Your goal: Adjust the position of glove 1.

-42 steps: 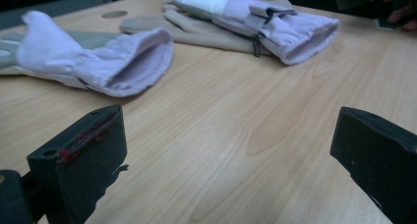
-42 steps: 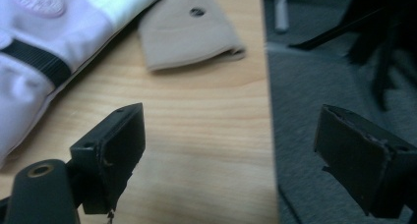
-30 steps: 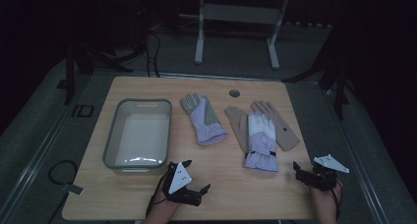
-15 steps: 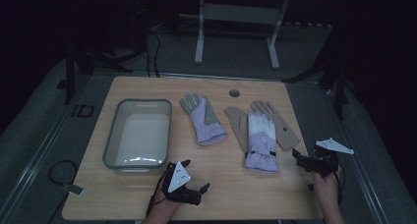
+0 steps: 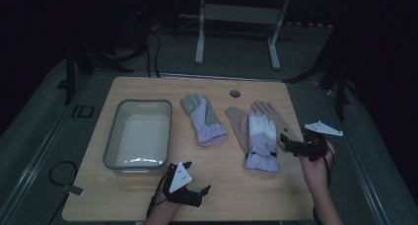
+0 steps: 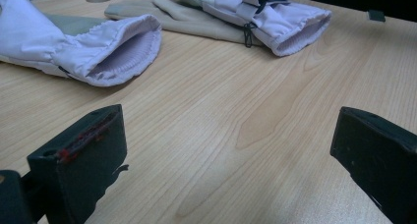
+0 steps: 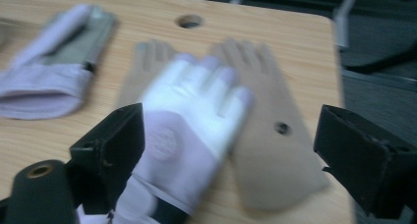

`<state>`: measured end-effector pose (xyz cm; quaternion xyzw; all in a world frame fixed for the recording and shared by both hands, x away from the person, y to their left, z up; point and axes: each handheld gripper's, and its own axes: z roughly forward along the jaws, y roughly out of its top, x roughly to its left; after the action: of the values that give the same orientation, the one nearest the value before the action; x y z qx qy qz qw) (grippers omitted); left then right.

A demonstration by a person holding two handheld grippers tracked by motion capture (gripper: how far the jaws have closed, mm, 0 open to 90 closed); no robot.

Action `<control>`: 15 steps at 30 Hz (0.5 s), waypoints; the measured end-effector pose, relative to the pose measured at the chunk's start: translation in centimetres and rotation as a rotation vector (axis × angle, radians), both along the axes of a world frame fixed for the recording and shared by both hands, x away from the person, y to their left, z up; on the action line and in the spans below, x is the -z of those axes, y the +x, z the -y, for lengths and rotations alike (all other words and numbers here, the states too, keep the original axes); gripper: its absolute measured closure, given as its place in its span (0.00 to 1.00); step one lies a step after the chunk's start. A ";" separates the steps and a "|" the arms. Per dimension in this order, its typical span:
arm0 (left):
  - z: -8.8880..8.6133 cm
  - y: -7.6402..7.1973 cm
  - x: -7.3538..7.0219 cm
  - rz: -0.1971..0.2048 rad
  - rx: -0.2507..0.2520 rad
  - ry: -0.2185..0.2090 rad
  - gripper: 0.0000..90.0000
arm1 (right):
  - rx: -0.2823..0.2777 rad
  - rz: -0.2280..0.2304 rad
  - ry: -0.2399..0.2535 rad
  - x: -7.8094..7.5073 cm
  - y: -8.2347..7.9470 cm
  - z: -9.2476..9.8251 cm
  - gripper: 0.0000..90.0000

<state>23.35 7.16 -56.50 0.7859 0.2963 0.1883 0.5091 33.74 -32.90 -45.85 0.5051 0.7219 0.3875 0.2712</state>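
The right gripper view is blurred, so the gloves' seams and fingertips are hard to make out there, and the room beyond the counter [image 5: 148, 92] is too dark to read. The left gripper [image 5: 197, 193] lies low on the near edge of the counter, its jaws spread wide with only bare wood between them; ahead of them, to the left, lies the open cuff of a lilac and grey glove [image 6: 74, 47]. The right gripper [image 5: 291, 143] hangs just beside the pile of gloves, jaws wide apart and holding nothing; between and beyond them a white and lilac glove [image 7: 192, 116] lies on two tan gloves [image 7: 268, 126]. A clear plastic bin [image 5: 139, 136] beyond the left jaws looks empty.
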 end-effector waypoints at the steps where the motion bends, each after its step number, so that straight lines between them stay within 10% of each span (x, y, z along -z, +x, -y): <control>1: 0.0 0.0 0.0 0.001 0.000 0.002 0.01 | -0.011 0.009 0.016 -0.3 0.1 -0.4 0.11; 15: 0.0 0.1 0.0 -0.013 -0.006 0.001 0.00 | -0.168 0.018 0.011 -2.9 3.5 -7.5 0.26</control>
<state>23.42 7.17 -56.51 0.7866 0.3017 0.1847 0.5061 37.22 -25.37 -42.94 0.4409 0.7570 0.4174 0.2413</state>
